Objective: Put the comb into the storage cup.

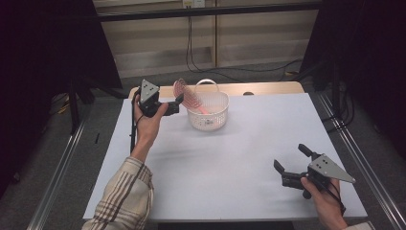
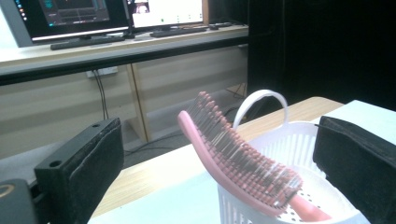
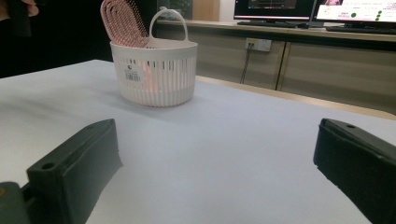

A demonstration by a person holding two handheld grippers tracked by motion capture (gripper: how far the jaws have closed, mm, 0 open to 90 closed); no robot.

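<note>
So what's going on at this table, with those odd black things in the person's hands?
A person holds a pair of tongs in each hand. The left tongs hang open beside a white basket near the table's far edge. A pink hairbrush stands in it, handle down, its head leaning out over the rim towards those tongs, ungripped. The right tongs are open too, holding nothing, low over the white table near the person.

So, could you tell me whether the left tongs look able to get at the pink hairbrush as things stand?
Probably yes: the left tongs are open beside the white basket, and the pink hairbrush leans out over the rim between their jaws, with nothing in the way.
</note>
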